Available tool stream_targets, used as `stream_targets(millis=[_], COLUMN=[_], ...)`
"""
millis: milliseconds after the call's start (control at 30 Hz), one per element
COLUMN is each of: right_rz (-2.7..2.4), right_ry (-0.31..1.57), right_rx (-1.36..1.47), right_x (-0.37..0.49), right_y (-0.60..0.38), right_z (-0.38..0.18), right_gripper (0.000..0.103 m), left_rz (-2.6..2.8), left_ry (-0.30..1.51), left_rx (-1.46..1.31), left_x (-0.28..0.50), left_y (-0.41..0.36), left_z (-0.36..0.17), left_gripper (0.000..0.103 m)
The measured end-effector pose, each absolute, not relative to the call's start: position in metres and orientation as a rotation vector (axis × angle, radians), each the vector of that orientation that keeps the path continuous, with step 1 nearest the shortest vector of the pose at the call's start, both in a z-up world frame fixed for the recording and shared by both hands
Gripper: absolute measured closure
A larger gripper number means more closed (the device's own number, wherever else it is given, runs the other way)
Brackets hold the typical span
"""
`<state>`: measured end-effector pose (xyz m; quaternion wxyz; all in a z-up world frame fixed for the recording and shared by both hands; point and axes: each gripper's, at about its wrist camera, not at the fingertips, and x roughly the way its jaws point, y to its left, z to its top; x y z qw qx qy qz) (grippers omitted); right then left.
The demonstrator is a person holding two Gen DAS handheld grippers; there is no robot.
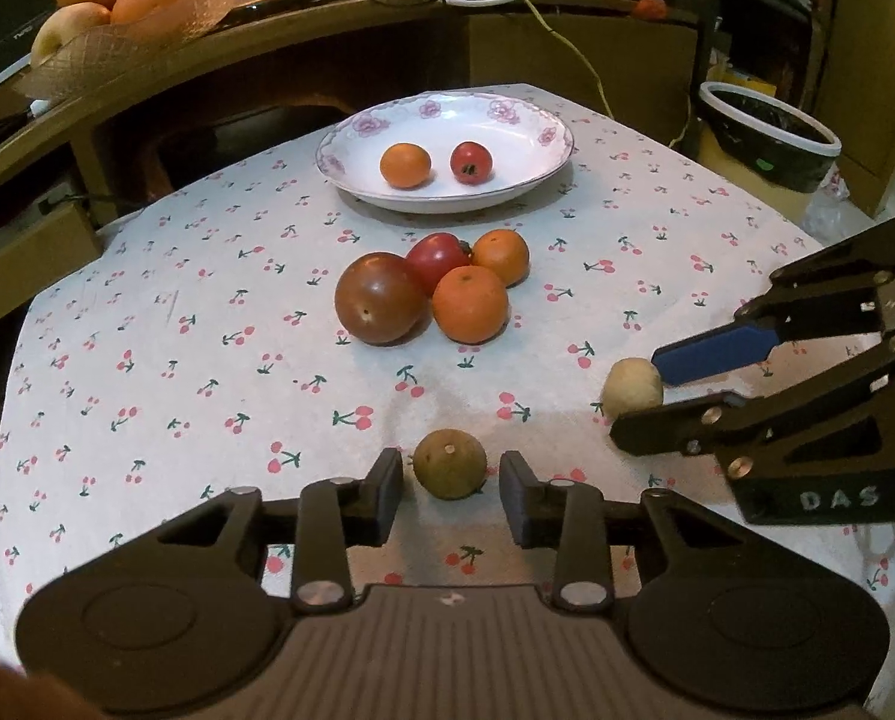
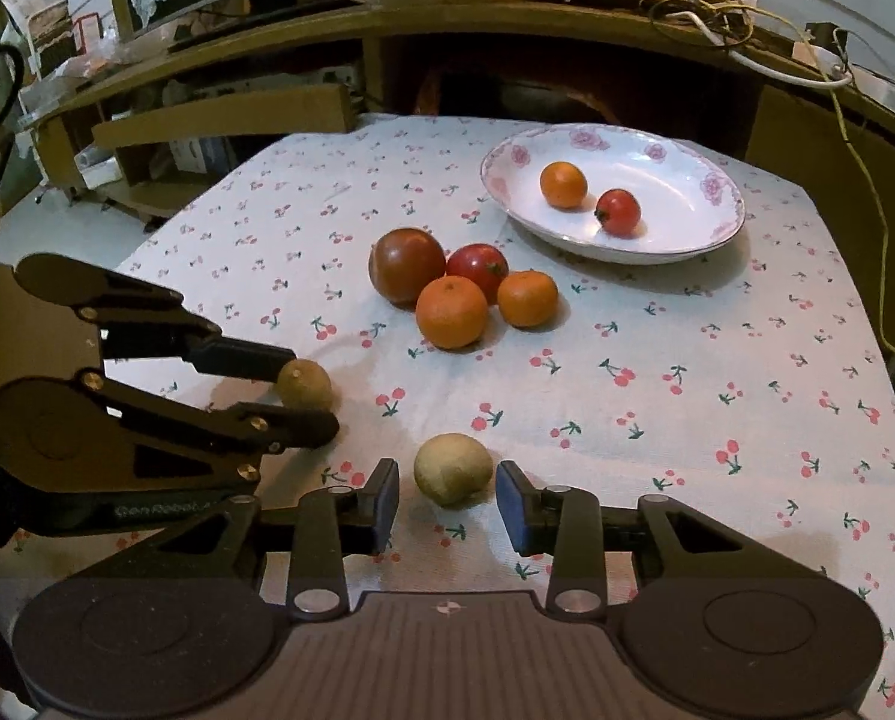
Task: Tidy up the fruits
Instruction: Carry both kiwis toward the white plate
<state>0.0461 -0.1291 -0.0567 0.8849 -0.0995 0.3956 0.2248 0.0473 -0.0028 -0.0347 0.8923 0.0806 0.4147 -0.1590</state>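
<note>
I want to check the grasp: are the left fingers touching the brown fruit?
Apart. The left wrist view shows cloth between each of the fingers and the brown fruit.

Cloth [image 1: 147, 324] was white w/ red cherry print; plate [image 1: 351, 126] white w/ pink flowers. Fruit betw. left gripper's [image 1: 450, 489] fingers: olive-brown; right gripper's [image 2: 447, 501]: pale tan.

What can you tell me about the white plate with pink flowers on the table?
The white plate is round and shallow, glossy like glazed ceramic, with pink flower prints around its rim. It sits flat at the far end of the cherry-print tablecloth, beyond a cluster of four fruits. It holds a small orange fruit and a small red fruit, lying side by side and apart. No hand-held gripper is near it.
</note>
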Motion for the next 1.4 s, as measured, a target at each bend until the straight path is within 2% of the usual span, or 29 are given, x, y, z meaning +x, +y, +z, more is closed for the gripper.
stream_targets(millis=[100,200,767,1400], right_rz=[0.452,0.446,0.431,0.328], right_ry=[0.838,0.846,0.786,0.698], right_rx=[-0.219,-0.214,-0.139,-0.055], right_x=[0.047,0.048,0.061,0.112], right_y=[-0.128,-0.128,-0.137,-0.154], right_z=[-0.058,-0.057,-0.033,-0.007], right_gripper=[0.074,0.074,0.075,0.074], left_rz=[-0.329,-0.33,-0.346,-0.328], left_ry=[0.861,0.863,0.808,0.726], left_rx=[0.162,0.157,0.139,0.153], left_x=[0.047,0.046,0.058,0.119], left_y=[-0.003,-0.003,-0.015,-0.033], left_z=[-0.035,-0.034,-0.01,0.018], left_gripper=[0.063,0.072,0.072,0.073])
